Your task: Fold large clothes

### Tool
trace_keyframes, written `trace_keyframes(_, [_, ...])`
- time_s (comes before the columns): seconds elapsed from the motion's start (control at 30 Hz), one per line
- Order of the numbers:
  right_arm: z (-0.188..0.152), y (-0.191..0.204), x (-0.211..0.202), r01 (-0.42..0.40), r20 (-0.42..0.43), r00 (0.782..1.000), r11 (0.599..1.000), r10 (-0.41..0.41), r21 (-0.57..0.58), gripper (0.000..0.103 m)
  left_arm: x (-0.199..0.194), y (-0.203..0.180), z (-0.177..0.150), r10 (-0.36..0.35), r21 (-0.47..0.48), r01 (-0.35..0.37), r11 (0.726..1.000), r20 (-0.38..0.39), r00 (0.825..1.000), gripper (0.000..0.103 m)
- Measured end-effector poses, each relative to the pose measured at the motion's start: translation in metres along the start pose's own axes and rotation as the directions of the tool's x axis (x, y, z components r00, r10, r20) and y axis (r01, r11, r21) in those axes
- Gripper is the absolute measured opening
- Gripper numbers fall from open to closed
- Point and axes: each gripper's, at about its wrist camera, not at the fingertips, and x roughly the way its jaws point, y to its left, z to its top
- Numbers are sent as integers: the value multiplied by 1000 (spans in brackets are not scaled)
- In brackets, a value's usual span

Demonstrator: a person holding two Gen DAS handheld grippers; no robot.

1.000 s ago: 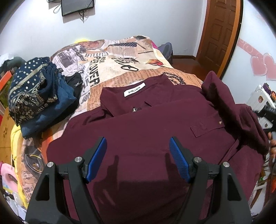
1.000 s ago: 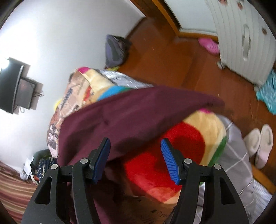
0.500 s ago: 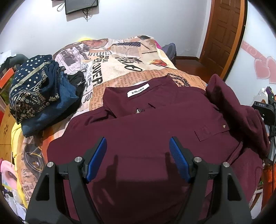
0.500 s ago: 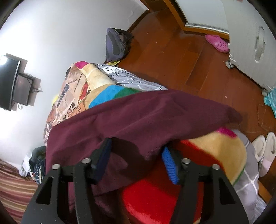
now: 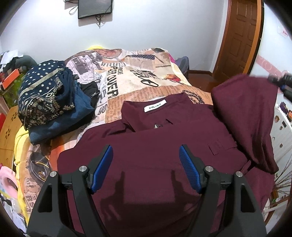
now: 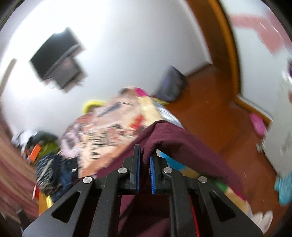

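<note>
Maroon shirt (image 5: 155, 156) lies front-up on the bed, on a newspaper-print bedspread (image 5: 127, 76). Its collar (image 5: 155, 109), with a white neck label (image 5: 155, 108), points toward the far wall; the hem end runs toward the left wrist camera, so the garment's long axis lies along the bed. A chest pocket (image 5: 221, 146) shows on the right half of that view.

One sleeve (image 5: 244, 116) is lifted off the bed at the shirt's right side — it hangs as a raised flap above the body panel, its upper edge reaching the right gripper (image 5: 282, 83), which shows only partly at the frame edge.

Right wrist view, heavily blurred: the right gripper (image 6: 145, 160) has its blue pads (image 6: 152, 167) drawn close together with a fold of maroon cloth pinched between them; the fabric drapes away to the right over a multicoloured blanket (image 6: 224, 186).

Left gripper (image 5: 146, 164) hovers over the shirt's lower front, jaws spread wide, nothing between them — whether it touches the cloth cannot be told.

No containers in view. A pile of dark blue patterned clothes (image 5: 51, 98) sits on the bedspread to the left of the shirt, apart from it. A wall-mounted screen (image 5: 94, 8) hangs above the bed's far end; a wooden door (image 5: 240, 36) stands at right.
</note>
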Motion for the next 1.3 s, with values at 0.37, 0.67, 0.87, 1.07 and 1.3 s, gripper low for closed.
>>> trace_keyframes(0.37, [-32, 153, 33, -339, -166, 937, 912, 306, -231, 8, -24, 33, -11, 21, -54, -18, 998, 40, 999, 74])
trace_keyframes(0.67, [-125, 223, 110, -427, -496, 845, 812, 201, -398, 8, -39, 71, -26, 73, -124, -66, 990, 47, 996, 74])
trace_keyframes(0.87, [-176, 221, 142, -454, -666, 741, 792, 83, -407, 12, -36, 91, -37, 85, -187, -81, 979, 13, 996, 74])
trace_keyframes(1.07, [-204, 223, 148, -438, -733, 680, 794, -15, -422, 15, -37, 92, -41, 92, -188, -89, 978, 9, 996, 74])
trace_keyframes(1.3, [-196, 214, 109, -437, -678, 735, 745, -27, -504, 29, -37, 76, -33, 89, -141, -86, 986, 12, 996, 74])
